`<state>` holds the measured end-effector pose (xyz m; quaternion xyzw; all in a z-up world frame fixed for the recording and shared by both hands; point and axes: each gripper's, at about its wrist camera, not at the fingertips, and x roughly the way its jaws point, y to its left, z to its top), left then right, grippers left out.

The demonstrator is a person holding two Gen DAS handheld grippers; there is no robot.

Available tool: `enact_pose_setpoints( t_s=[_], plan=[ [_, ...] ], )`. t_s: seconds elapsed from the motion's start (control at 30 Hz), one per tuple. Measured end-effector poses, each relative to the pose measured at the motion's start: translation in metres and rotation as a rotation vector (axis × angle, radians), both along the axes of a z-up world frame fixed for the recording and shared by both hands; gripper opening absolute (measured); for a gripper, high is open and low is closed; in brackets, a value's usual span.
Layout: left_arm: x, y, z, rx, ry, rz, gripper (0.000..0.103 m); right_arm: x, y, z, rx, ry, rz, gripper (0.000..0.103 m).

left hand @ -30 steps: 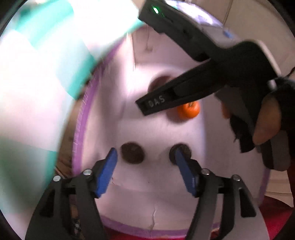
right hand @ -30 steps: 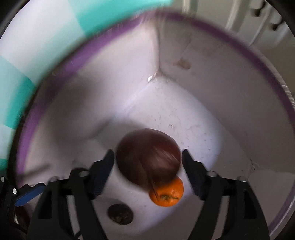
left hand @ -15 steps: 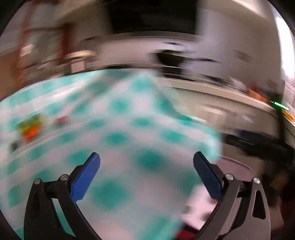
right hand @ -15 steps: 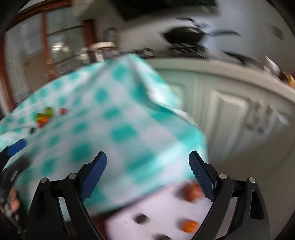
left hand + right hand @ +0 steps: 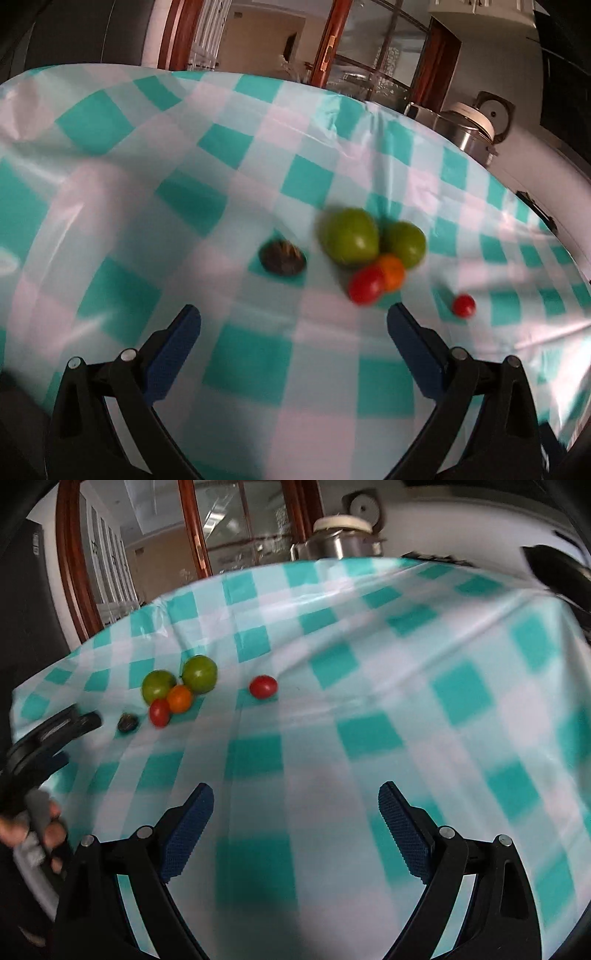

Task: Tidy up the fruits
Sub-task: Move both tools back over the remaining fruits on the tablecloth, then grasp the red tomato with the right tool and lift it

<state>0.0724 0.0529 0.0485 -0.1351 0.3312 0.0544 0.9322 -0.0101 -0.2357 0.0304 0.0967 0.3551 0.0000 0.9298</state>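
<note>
Six fruits lie on the checked cloth: two green tomatoes, one orange fruit, two red tomatoes and one dark fruit. Four huddle touching; the dark fruit sits just beside them and the smaller red tomato lies apart.

The left gripper and right gripper both gape wide with only cloth between their jaws, near none of the fruit.

In the right view the left gripper's body is cut off at the edge, with fingers partly showing. Motion blur softens the fruit, so the dark fruit's kind is unclear.
</note>
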Motion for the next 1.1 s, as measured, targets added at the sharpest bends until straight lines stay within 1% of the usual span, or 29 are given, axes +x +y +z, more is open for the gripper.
enact_pose_setpoints(
  t_s=[0.07, 0.1, 0.13, 0.17, 0.2, 0.23, 0.27, 0.3, 0.37, 0.43, 0.53, 0.57, 0.6, 0.63, 0.7, 0.83, 0.97, 1.1],
  plan=[
    [0.005, 0.005, -0.004, 0.002, -0.01, 0.007, 0.101, 0.035, 0.004, -0.002, 0.008, 0.019, 0.011, 0.088],
    [0.006, 0.012, -0.009, -0.008, -0.013, 0.027, 0.101, 0.053, 0.007, -0.002, 0.015, 0.022, 0.026, 0.088],
    [0.008, 0.009, -0.015, -0.019, 0.0, 0.03, 0.101, 0.067, 0.011, -0.004, 0.018, 0.024, 0.036, 0.088],
    [0.009, 0.011, -0.021, -0.035, 0.021, 0.029, 0.101, 0.084, 0.014, -0.005, 0.018, 0.029, 0.047, 0.088],
    [0.01, 0.016, -0.024, -0.073, 0.031, 0.019, 0.101, 0.097, 0.017, -0.006, 0.017, 0.035, 0.056, 0.088],
    [0.005, 0.018, -0.023, -0.087, 0.017, 0.018, 0.101, 0.114, 0.02, -0.008, 0.018, 0.044, 0.067, 0.088],
    [0.004, 0.019, -0.022, -0.085, 0.002, 0.017, 0.101, 0.128, 0.024, -0.01, 0.015, 0.055, 0.071, 0.087],
    [0.005, 0.019, -0.022, -0.069, 0.001, 0.009, 0.101, 0.14, 0.026, -0.013, 0.008, 0.071, 0.074, 0.084],
    [0.008, 0.016, -0.023, -0.066, 0.012, -0.006, 0.101, 0.16, 0.033, -0.019, -0.022, 0.098, 0.092, 0.081],
    [0.008, 0.015, -0.023, -0.065, 0.014, -0.01, 0.101, 0.175, 0.042, -0.021, -0.06, 0.111, 0.118, 0.076],
    [0.008, 0.016, -0.025, -0.079, 0.019, -0.009, 0.101, 0.189, 0.05, -0.023, -0.106, 0.131, 0.138, 0.074],
    [0.007, 0.016, -0.026, -0.083, 0.02, -0.009, 0.101, 0.194, 0.052, -0.027, -0.113, 0.155, 0.149, 0.066],
    [0.007, 0.016, -0.026, -0.087, 0.022, -0.01, 0.101, 0.197, 0.052, -0.029, -0.111, 0.174, 0.153, 0.054],
    [0.007, 0.016, -0.027, -0.089, 0.025, -0.01, 0.101, 0.198, 0.052, -0.032, -0.112, 0.192, 0.15, 0.051],
    [0.006, 0.016, -0.028, -0.091, 0.029, -0.012, 0.101, 0.194, 0.049, -0.031, -0.119, 0.186, 0.142, 0.036],
    [0.007, 0.014, -0.028, -0.086, 0.04, -0.019, 0.101, 0.174, 0.034, -0.025, -0.044, 0.134, 0.129, 0.036],
    [0.008, 0.01, -0.029, -0.075, 0.052, -0.036, 0.101, 0.139, 0.024, -0.02, 0.066, 0.09, 0.139, 0.036],
    [0.02, 0.006, -0.034, -0.073, 0.107, -0.09, 0.101, 0.115, 0.027, -0.018, 0.101, 0.074, 0.154, 0.036]
  ],
)
